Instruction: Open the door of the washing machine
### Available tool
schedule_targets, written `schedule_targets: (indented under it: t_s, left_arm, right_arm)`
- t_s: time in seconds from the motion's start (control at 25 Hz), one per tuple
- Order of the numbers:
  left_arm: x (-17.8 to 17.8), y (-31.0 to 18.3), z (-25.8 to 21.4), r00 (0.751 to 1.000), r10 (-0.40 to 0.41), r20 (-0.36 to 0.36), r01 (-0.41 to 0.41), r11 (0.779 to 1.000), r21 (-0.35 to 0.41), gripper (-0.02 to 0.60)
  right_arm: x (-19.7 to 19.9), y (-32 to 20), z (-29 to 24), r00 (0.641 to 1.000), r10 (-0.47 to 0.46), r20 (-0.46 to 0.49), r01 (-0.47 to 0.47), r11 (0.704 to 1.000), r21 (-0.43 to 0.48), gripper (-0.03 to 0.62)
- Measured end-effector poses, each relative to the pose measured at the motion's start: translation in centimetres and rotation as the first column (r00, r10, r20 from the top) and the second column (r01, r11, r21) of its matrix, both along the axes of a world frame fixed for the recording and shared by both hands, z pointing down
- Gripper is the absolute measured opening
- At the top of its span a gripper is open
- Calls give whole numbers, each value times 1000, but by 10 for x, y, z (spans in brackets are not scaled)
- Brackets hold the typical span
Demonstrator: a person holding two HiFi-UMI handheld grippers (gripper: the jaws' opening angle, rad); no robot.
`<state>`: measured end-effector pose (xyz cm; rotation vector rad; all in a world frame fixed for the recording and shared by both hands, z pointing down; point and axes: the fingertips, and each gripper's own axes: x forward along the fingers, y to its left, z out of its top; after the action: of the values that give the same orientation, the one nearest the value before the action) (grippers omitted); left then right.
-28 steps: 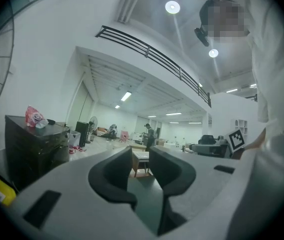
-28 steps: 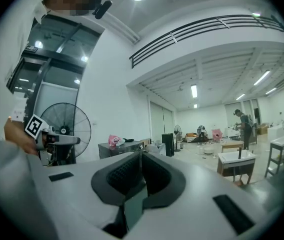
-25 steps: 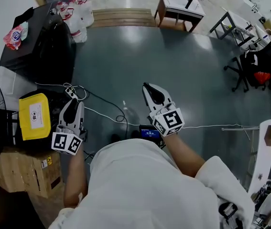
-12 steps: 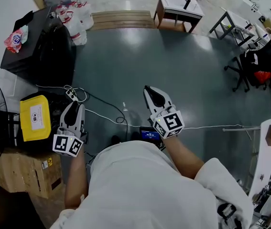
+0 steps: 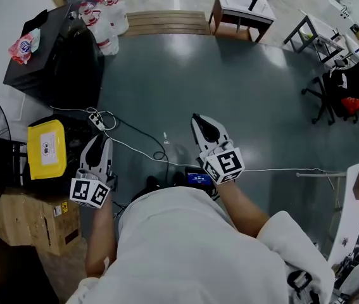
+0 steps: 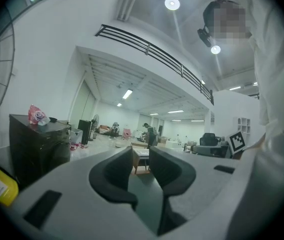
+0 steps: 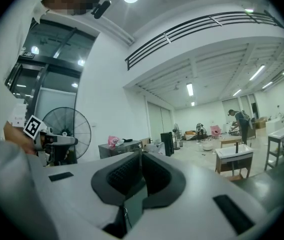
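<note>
Left gripper (image 5: 97,137) ajar, right gripper (image 5: 196,117) closed (both level, empty).

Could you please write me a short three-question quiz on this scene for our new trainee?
1. True or false: the left hand-held gripper grips a cable.
2. In the head view, which is nearest the left hand-held gripper? A) yellow box B) chair C) white table
3. Fill in: the jaws of the ___ hand-held gripper meet at their tips.
Key: 1. False; its jaws stand apart with nothing between them. 2. A. 3. The right hand-held gripper.
</note>
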<state>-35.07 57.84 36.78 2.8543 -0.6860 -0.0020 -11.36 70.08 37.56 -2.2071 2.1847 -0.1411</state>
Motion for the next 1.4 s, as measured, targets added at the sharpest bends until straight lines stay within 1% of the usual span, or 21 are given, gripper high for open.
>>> schedule_targets:
  t_s: [0.16,0.32,0.4,0.52,0.68,0.84,0.96,1.12,1.24,1.4]
  left_arm:
    - [8,13,0,1000,-6,11,6,1000,5,103]
    - [14,20,4,1000,-9,26,9,1000,6,103]
    - [17,22,6,999,-3,34,3,1000,4,103]
    - [21,19,18,999,3,48,-2,1000,-21,103]
    - [37,0,28,999,23,47,-21,999,-43,103]
    - [60,-39,36,998,48,31,-46,998,-51,103]
    - [73,-79,41,999,50,19,-49,997,-67,103]
    - [97,-148,29,998,54,-18,-55,998,-33,103]
    - [106,-196,22,999,49,-24,-50,998,-31,103]
    - [118,-245,17,998,53,-19,-53,999,9,103]
  right_arm:
    - [12,12,6,1000,-4,3,4,1000,0,38]
    - [24,22,13,1000,-2,-29,2,1000,-6,38]
    - [28,26,17,1000,5,-22,-5,1000,-8,38]
    - [33,29,29,1000,16,20,-16,999,-29,38]
    - [44,17,41,999,32,26,-30,998,-56,38]
    - [60,-17,44,999,46,24,-45,997,-64,38]
    - [75,-52,46,996,69,52,-64,995,-83,38]
    - [97,-118,25,998,63,10,-63,996,-56,38]
    - [109,-168,5,998,69,-4,-69,997,-28,38]
    - [115,-224,-12,997,62,-39,-62,998,3,38]
